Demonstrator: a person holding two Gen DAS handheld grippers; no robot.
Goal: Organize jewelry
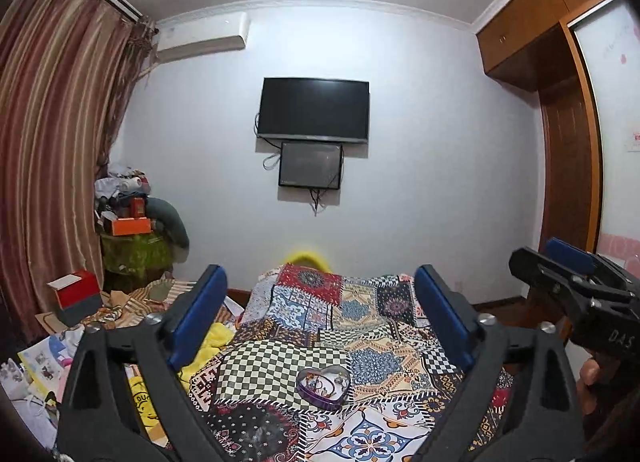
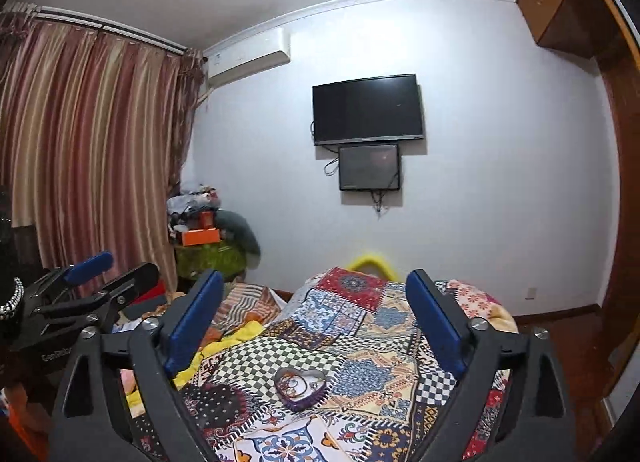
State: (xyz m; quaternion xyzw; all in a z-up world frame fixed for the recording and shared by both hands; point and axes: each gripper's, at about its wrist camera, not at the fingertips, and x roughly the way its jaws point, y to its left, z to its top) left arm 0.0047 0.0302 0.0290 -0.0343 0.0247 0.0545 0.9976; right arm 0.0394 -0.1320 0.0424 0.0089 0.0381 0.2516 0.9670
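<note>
A heart-shaped purple tin (image 1: 323, 388) with several pieces of jewelry inside sits on the patchwork bedspread (image 1: 360, 314). It also shows in the right wrist view (image 2: 301, 389). My left gripper (image 1: 320, 286) is open and empty, held above and behind the tin. My right gripper (image 2: 314, 290) is open and empty too, at a similar height over the bedspread (image 2: 360, 322). The right gripper also shows at the right edge of the left wrist view (image 1: 560, 258). The left gripper also shows at the left of the right wrist view (image 2: 116, 266).
A wall TV (image 1: 313, 109) and a smaller screen (image 1: 311, 165) hang beyond the bed. Piles of boxes and clothes (image 1: 128, 214) stand at the left by striped curtains (image 1: 52, 150). A wooden wardrobe (image 1: 568, 122) is at the right. A yellow object (image 1: 306, 256) peeks over the bed's far end.
</note>
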